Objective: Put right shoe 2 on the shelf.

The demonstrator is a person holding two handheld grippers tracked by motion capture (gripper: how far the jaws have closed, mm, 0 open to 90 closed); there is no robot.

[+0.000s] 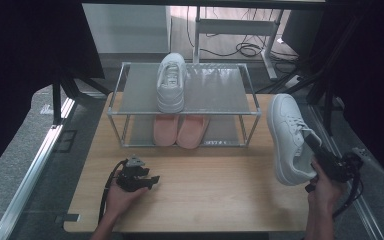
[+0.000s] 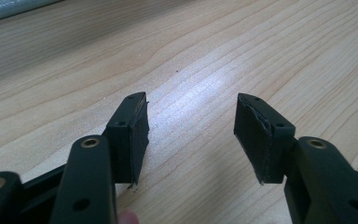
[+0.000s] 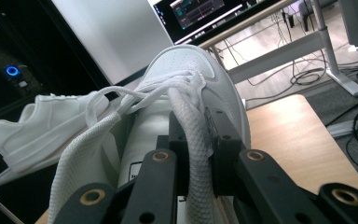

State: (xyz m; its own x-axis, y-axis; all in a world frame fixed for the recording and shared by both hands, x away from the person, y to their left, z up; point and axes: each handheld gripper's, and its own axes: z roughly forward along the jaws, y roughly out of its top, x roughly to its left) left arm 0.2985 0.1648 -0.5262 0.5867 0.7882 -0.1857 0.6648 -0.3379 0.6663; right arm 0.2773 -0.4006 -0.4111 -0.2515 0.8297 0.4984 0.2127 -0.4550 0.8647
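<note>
While left tongs (image 1: 152,180) gape, right tongs (image 3: 196,140) clench the white shoe's (image 1: 287,137) collar.

A lab: metal-framed rig (image 1: 30,165), monitor (image 3: 200,11), desk cables (image 1: 242,49) on the floor.

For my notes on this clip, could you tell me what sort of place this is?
Probably a lab or office test area: a wooden table carries a shoe rack, with a desk, loose cables and a lit monitor behind.

Floor: grey carpet (image 1: 27,150), black cables (image 1: 245,49) trailing beyond.
Furniture: light wooden table (image 1: 205,200); white-legged desk (image 1: 240,25) behind.
Screen: lit monitor (image 3: 200,11).
</note>
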